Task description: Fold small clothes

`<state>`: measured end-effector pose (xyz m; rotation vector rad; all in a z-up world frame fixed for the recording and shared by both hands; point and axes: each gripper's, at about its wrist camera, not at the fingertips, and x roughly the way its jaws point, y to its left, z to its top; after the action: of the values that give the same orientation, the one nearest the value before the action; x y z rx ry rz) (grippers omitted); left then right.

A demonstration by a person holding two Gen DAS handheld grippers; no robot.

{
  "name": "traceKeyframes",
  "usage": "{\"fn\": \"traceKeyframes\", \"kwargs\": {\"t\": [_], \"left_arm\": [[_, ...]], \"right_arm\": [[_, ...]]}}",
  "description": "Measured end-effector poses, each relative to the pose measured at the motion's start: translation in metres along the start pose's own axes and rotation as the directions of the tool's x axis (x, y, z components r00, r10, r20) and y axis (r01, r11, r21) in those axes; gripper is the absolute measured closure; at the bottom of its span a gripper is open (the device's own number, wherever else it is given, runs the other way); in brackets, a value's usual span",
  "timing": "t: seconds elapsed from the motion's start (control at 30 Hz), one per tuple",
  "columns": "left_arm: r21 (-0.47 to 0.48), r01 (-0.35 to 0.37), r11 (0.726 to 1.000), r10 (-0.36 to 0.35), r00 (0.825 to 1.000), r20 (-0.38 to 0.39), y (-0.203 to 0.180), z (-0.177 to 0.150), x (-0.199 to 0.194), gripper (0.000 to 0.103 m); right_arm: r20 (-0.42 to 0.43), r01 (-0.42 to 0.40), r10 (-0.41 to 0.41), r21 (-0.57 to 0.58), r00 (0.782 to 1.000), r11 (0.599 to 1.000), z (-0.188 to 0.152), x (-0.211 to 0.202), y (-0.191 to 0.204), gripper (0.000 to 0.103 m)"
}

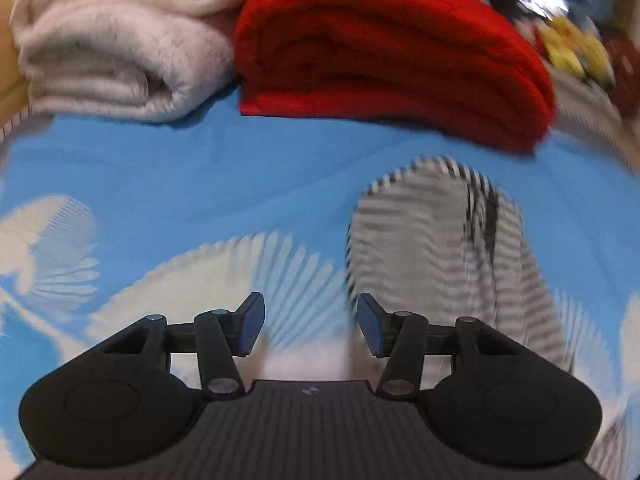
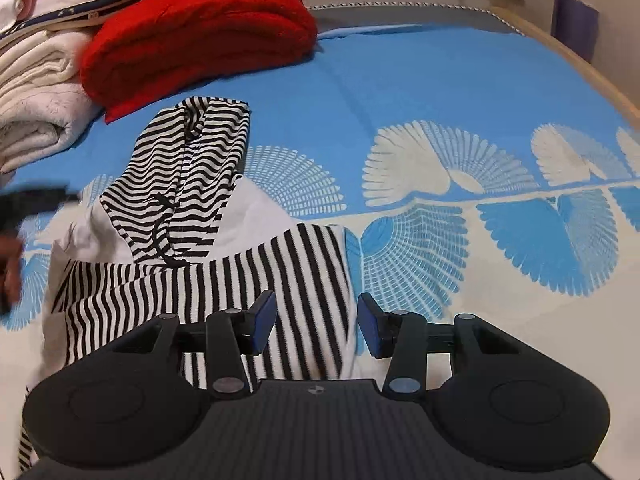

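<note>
A black-and-white striped garment [image 2: 200,272] is seen lying crumpled on a blue bedspread [image 2: 440,92] printed with white fan shapes. In the right wrist view it fills the lower left of the frame; its nearer panel, marked with upright stripes, runs down beneath the right gripper [image 2: 316,326], and its right-hand edge falls in the gap between the jaws. A narrower part with wavy stripes is stretched away from that panel toward the upper left of the frame, so the long axis of the cloth is set from lower centre to upper left. The jaws of the right gripper are held apart, with nothing pinched between the blue pads.

In the left wrist view, which is blurred, the same garment is found to the right of centre, just beyond the right-hand jaw of the left gripper [image 1: 310,330]. The jaws there are likewise held apart and empty, with only bedspread framed between them. The right gripper is therefore judged the nearer of the two to the cloth.

A folded red blanket [image 2: 200,32] and a rolled white towel [image 1: 108,48] are stacked at the top of both frames, well apart from the garment.
</note>
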<state>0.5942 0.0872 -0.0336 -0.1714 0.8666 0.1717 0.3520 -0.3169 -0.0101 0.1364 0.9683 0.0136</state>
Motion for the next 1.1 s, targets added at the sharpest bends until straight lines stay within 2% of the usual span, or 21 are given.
{"fn": "traceKeyframes", "kwargs": {"t": [0.13,0.2,0.3,0.37,0.47,0.67,0.7,0.73,0.77,0.8,0.9,0.97,1.03,1.1], "left_arm": [[-0.042,0.011,0.999,-0.011,1.000,-0.010,-0.022,0.042,0.050,0.045],[-0.068,-0.013,0.998,0.012,1.000,-0.012,-0.027,0.058,0.071,0.045],[-0.199,-0.008,0.980,0.013,1.000,0.022,-0.023,0.080,0.094,0.037],[-0.244,-0.008,0.970,0.014,1.000,0.025,-0.024,0.090,0.111,0.037],[-0.212,-0.019,0.977,0.016,1.000,-0.018,-0.035,0.097,0.136,0.036],[-0.103,0.052,0.993,-0.060,0.995,-0.075,-0.064,0.091,0.162,0.038],[-0.062,0.049,0.997,-0.054,0.995,-0.085,-0.068,0.087,0.162,0.056],[-0.015,0.041,0.999,-0.043,0.995,-0.094,-0.072,0.083,0.163,0.086],[0.020,0.046,0.999,-0.044,0.994,-0.100,-0.075,0.080,0.161,0.094],[0.045,0.052,0.998,-0.048,0.995,-0.091,-0.076,0.077,0.155,0.098],[0.124,0.075,0.989,-0.069,0.996,-0.052,-0.079,0.075,0.124,0.100],[0.175,0.121,0.977,-0.121,0.993,-0.008,-0.079,0.072,0.092,0.100],[0.230,0.185,0.955,-0.196,0.980,0.023,-0.079,0.064,0.051,0.100],[0.308,0.242,0.920,-0.264,0.964,0.033,-0.074,0.046,0.005,0.100]], "right_arm": [[0.007,0.022,-0.022,-0.021,1.000,1.000,0.001,0.002,-0.008,0.056],[-0.010,0.027,-0.028,-0.013,1.000,1.000,0.000,0.008,-0.014,0.056],[-0.018,0.037,-0.038,-0.005,0.999,0.999,0.003,0.013,-0.022,0.056],[-0.012,0.054,-0.054,0.007,0.998,0.999,0.006,0.015,-0.028,0.056],[-0.016,0.067,-0.067,0.031,0.998,0.997,0.008,0.019,-0.036,0.056],[-0.034,0.054,-0.053,0.014,0.998,0.998,0.008,0.026,-0.035,0.056],[-0.035,0.058,-0.057,0.016,0.998,0.998,0.008,0.027,-0.036,0.056],[-0.035,0.061,-0.060,0.019,0.998,0.998,0.008,0.028,-0.036,0.056],[-0.037,0.061,-0.060,0.022,0.998,0.998,0.009,0.028,-0.036,0.056],[-0.039,0.059,-0.058,0.022,0.998,0.998,0.009,0.028,-0.035,0.056],[-0.034,0.053,-0.053,0.018,0.998,0.998,0.011,0.027,-0.033,0.056],[-0.024,0.052,-0.052,0.013,0.998,0.999,0.012,0.023,-0.032,0.056],[-0.015,0.048,-0.047,0.013,0.999,0.999,0.013,0.019,-0.030,0.056],[0.000,0.041,-0.041,0.021,0.999,0.999,0.015,0.012,-0.030,0.056]]}}
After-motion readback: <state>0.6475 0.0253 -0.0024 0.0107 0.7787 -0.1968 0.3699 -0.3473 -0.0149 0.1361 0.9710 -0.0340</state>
